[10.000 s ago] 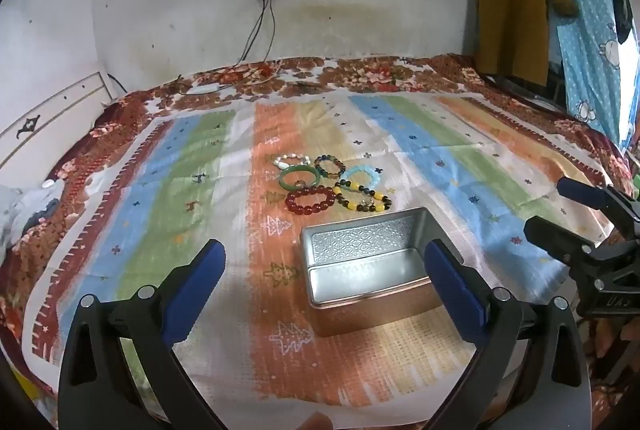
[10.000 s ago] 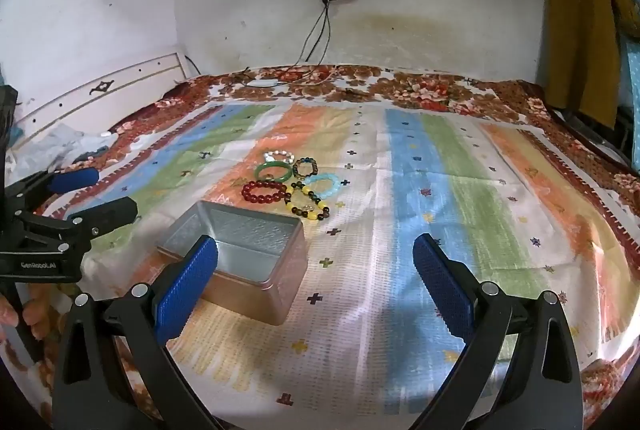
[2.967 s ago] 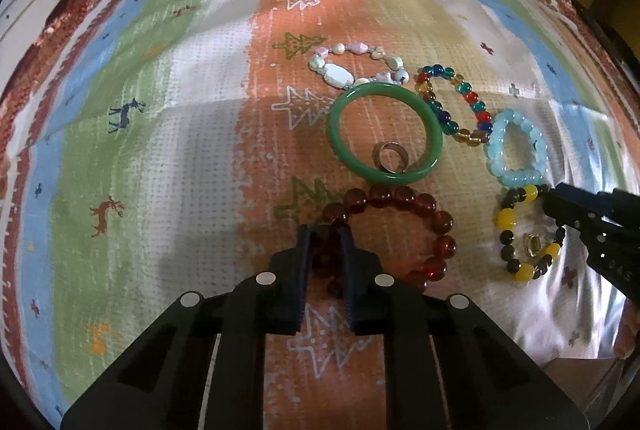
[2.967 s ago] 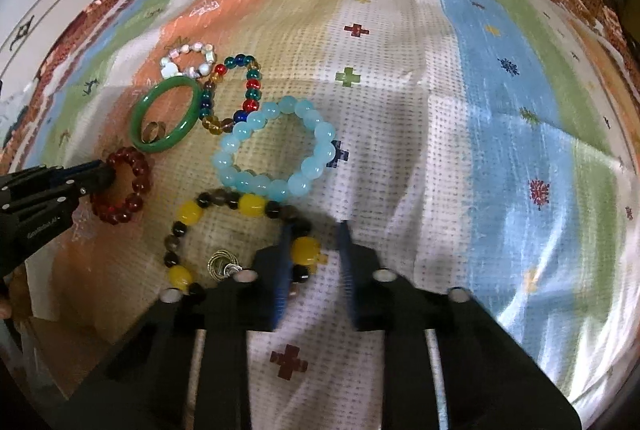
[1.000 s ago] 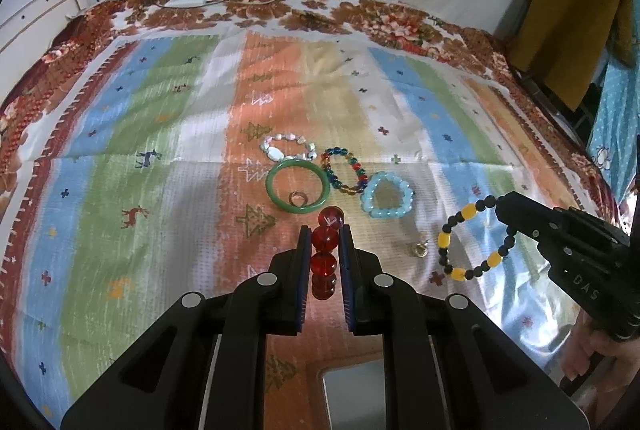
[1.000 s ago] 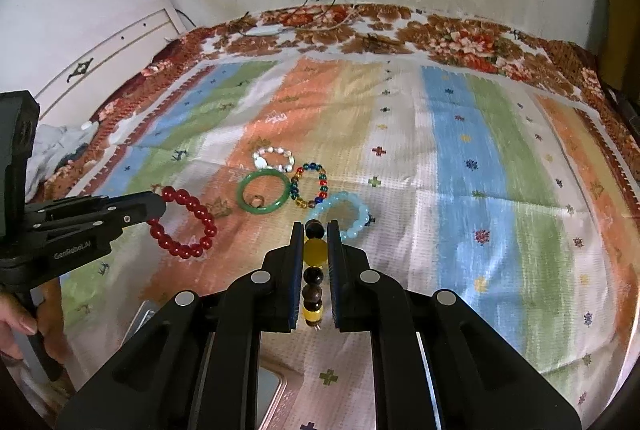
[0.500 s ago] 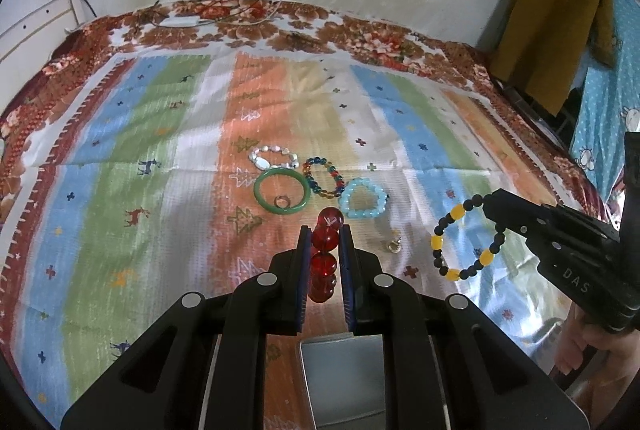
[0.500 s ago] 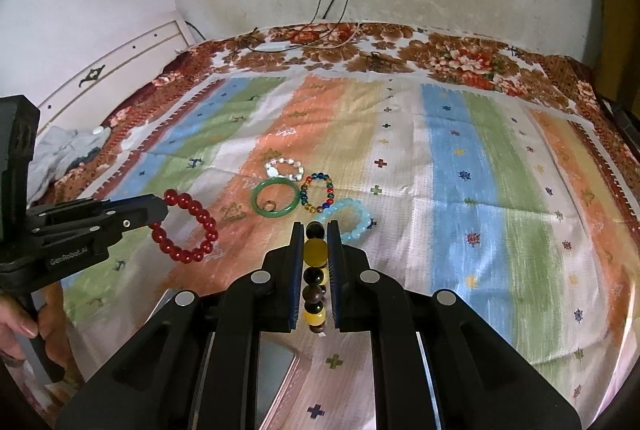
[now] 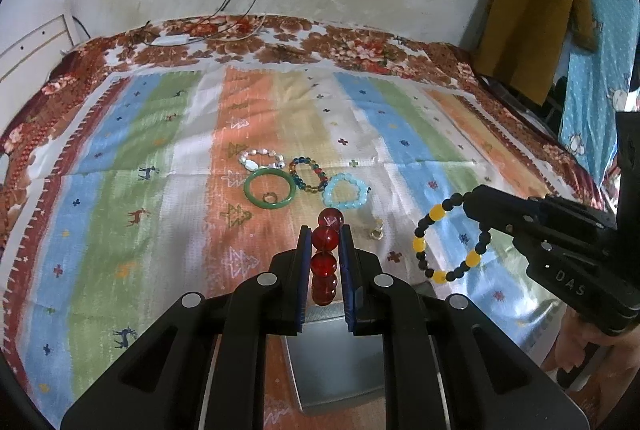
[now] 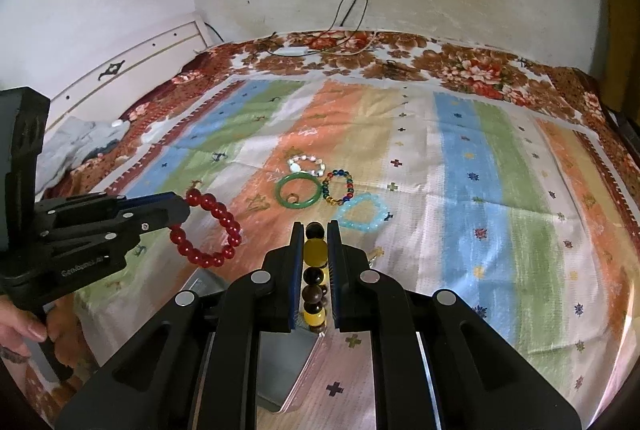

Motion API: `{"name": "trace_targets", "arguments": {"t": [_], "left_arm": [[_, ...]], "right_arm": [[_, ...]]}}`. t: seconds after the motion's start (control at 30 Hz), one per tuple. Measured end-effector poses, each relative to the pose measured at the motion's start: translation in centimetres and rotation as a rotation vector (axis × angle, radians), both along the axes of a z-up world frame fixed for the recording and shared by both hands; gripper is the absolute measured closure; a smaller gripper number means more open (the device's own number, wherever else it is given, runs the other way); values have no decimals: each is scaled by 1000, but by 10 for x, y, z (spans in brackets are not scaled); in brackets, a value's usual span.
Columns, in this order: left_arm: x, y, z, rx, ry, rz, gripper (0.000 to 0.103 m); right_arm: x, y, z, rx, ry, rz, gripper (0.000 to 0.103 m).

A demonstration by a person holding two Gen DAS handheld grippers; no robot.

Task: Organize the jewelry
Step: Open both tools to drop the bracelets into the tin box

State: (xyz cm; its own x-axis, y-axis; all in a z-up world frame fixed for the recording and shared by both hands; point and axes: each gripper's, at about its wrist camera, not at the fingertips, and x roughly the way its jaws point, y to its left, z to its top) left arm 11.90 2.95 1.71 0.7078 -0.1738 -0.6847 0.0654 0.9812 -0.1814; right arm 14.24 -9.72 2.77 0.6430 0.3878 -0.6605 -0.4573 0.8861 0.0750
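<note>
My left gripper [image 9: 325,262] is pinching the red bead bracelet [image 9: 326,262]; from the right wrist camera I can see its loop hanging free in the air from the left gripper's tips. My right gripper [image 10: 315,270] is clamped on the black-and-yellow bead bracelet [image 10: 314,272], and the left wrist camera shows that loop dangling clear of the bedspread [image 9: 120,190].

Below both grippers sits the open metal tin [image 9: 336,362], resting on the striped bedspread at the near edge of the bed. What I can see of its inside is bare grey metal; the gripper bodies hide much of it, so I cannot tell whether anything lies in the covered part. Neither held bracelet is inside the tin; both hang above or just beyond it.

Further out on the bedspread, well apart from the tin, four pieces lie in a cluster: a white pearl-like bracelet [image 9: 261,160], a green bangle [image 9: 270,189] with a small ring [image 9: 270,197] lying inside its circle, a multicoloured bead bracelet [image 9: 308,175] just beside the bangle, and a pale blue bead bracelet [image 9: 346,191] touching it. A small metal ring [image 9: 376,231] lies alone between that cluster and the tin.
</note>
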Motion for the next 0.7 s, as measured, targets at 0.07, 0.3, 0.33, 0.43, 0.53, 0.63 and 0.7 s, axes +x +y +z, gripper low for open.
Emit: {"name": "trace_targets", "arguments": {"t": [0.07,0.3,0.33,0.43,0.53,0.63,0.7], "left_arm": [[-1,-1,0,-2,1,-3,90],[-14,-2,-1,-6,-3,-15,90],[-16,-3,-1,-5,-1,-15,90],[-19,-5,-3,-6,5,-18,90],[-21,-5,-4,-20,12,-28,89],[-21,-4,-4,-29,12,-18,83],[-21,0,-2,-40,8,-4,73]], "right_arm": [[-5,1,-1,1,2,10,91],[-18,4,-1,8,8,37,91],[-19,5,-1,8,9,41,91],[-22,6,-2,12,15,47,91],[-25,7,0,31,14,61,91],[-25,6,-2,53,30,60,89],[-23,5,-4,45,34,44,78]]}}
